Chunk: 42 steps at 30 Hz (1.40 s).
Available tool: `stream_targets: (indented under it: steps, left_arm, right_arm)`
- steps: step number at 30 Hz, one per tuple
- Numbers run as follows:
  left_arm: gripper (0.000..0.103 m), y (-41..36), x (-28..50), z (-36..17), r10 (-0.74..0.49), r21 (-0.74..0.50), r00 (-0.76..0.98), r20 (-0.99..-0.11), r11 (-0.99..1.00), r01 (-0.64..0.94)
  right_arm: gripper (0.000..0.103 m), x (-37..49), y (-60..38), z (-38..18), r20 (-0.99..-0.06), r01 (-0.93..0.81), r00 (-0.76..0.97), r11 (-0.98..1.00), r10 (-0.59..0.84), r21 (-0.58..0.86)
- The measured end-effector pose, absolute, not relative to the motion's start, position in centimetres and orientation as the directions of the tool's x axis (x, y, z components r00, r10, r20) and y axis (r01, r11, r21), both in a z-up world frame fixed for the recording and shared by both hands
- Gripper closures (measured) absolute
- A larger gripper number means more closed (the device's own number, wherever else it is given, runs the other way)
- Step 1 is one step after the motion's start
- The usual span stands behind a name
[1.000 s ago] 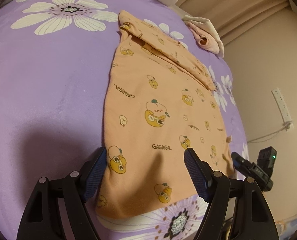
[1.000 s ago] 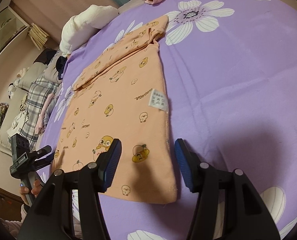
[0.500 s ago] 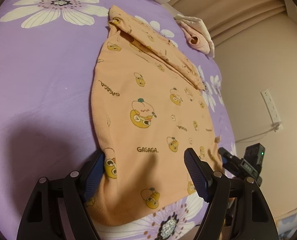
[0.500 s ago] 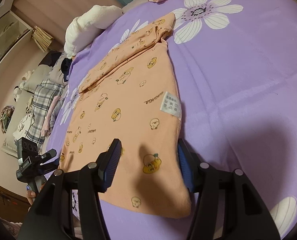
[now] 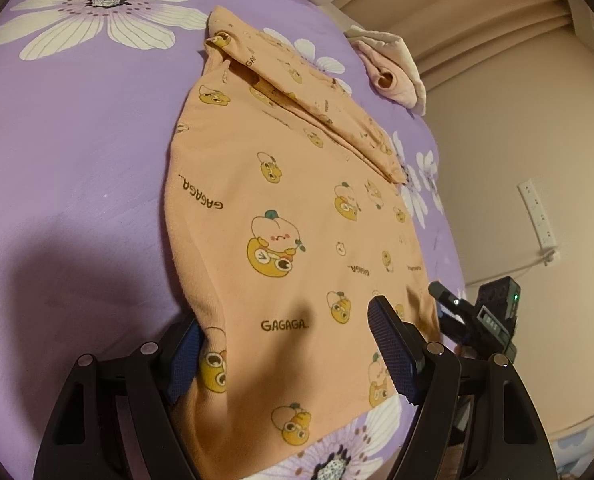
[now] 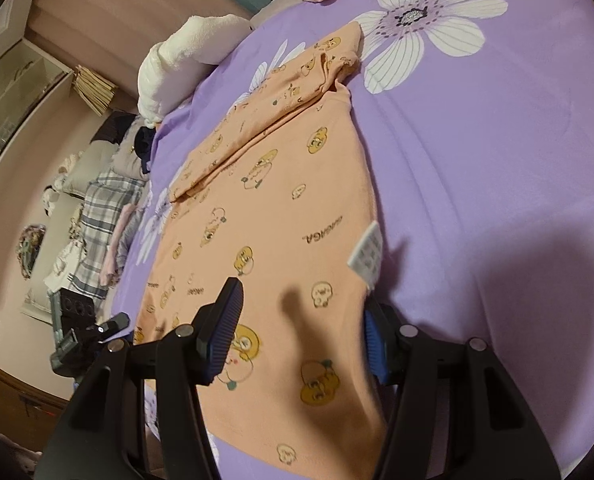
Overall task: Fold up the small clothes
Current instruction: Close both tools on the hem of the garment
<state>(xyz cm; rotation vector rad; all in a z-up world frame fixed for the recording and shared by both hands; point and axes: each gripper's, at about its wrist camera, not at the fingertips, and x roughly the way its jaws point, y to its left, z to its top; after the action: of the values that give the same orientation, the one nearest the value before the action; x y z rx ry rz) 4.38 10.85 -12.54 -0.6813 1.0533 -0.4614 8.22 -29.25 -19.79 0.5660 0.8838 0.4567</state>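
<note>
An orange child's garment (image 5: 297,208) printed with cartoon fruit lies flat on the purple flowered bedcover (image 5: 65,152), its far part folded over into a band. My left gripper (image 5: 289,354) is open at the near left corner: the cloth's side edge drapes over the left pad, and the right pad stands above the fabric. In the right wrist view the same garment (image 6: 281,200) has a white care label (image 6: 367,254) on its right edge. My right gripper (image 6: 299,338) is open astride that near right corner, with its right pad partly hidden under the edge.
A rolled pink and white garment (image 5: 393,76) lies at the bed's far edge. A white pillow (image 6: 189,60) sits at the far left corner. Plaid and other clothes (image 6: 97,216) are piled beside the bed. A wall socket strip (image 5: 537,216) is on the right.
Both grippers have slid forward onto the garment's near corners. The side edges, which lay just ahead of the outer pads, now cover them. Neither jaw width has altered.
</note>
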Motion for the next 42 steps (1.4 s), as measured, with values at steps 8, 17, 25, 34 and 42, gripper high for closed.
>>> stream_targets:
  steps: [8, 17, 25, 34, 42]
  left_arm:
    - [0.027, 11.0, 3.9, -12.6, -0.66, -0.721, 0.427, -0.618, 0.693, 0.027]
    - [0.027, 10.8, 4.1, -12.9, -0.668, -0.726, 0.426, -0.61, 0.686, 0.035]
    - [0.044, 10.2, 5.6, -13.1, -0.641, -0.709, 0.444, -0.627, 0.705, 0.017]
    - [0.097, 11.8, 5.1, -13.9, -0.633, -0.73, 0.445, -0.633, 0.68, -0.071]
    - [0.102, 11.9, 4.3, -10.7, -0.671, -0.772, 0.517, -0.531, 0.634, 0.031]
  right_arm:
    - [0.049, 7.2, -29.7, -20.0, -0.574, -0.157, 0.525, 0.734, 0.628, 0.66]
    - [0.049, 4.6, -29.8, -20.7, -0.551, -0.189, 0.5, 0.705, 0.668, 0.683]
    - [0.067, 6.3, -28.5, -20.9, -0.561, -0.179, 0.511, 0.718, 0.652, 0.672]
    - [0.094, 6.0, -29.0, -21.4, -0.555, -0.142, 0.546, 0.723, 0.627, 0.677]
    - [0.097, 4.7, -29.1, -19.0, -0.421, -0.227, 0.597, 0.648, 0.683, 0.727]
